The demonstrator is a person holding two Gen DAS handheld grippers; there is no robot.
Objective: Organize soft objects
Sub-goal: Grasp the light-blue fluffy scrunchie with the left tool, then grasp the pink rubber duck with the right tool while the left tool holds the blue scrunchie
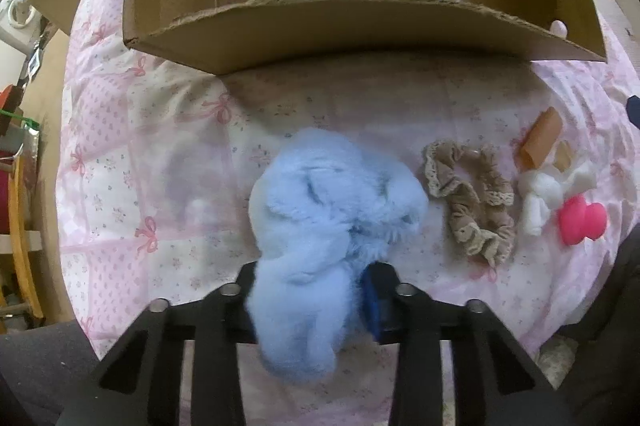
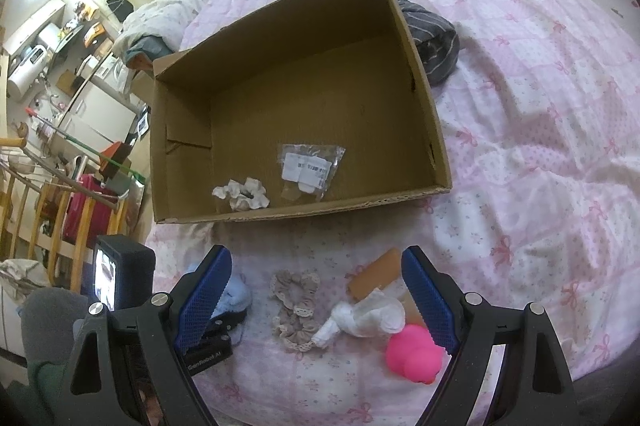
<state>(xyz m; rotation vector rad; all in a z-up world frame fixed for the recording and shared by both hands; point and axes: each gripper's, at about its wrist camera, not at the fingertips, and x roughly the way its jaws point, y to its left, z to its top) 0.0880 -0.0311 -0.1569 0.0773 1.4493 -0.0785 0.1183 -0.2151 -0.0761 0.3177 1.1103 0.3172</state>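
Blue plush toy (image 1: 320, 226) lying on the pink quilt (image 1: 140, 146), just short of the cardboard box (image 1: 360, 26), with its near end pinched in the left gripper (image 1: 314, 282). Jaws narrowed, pads sunk into the fur on both sides. Grip looks shallow and off-centre: most of the body sprawled ahead of the fingers, so likely to droop and swing once raised.

Squeeze firmly enough to reach the stuffing, not only the pile. Lift straight up, high enough to carry the dangling bulk over the near wall of the box. Move slowly toward the box to avoid snagging the torn cardboard edge. Let go only when well inside, over bare floor beside the white scrunchie (image 2: 242, 194) and the plastic bag (image 2: 310, 166) already there.

Right gripper (image 2: 316, 258) spread wide and holding nothing, hanging above the beige scrunchie (image 1: 468, 202), the white fluffy piece (image 1: 540, 194), the pink toy (image 1: 582, 220) and the brown tube (image 1: 540, 138). Keep it parked there, clear of the left hand's path, ready for the scrunchie as a probable next pick.
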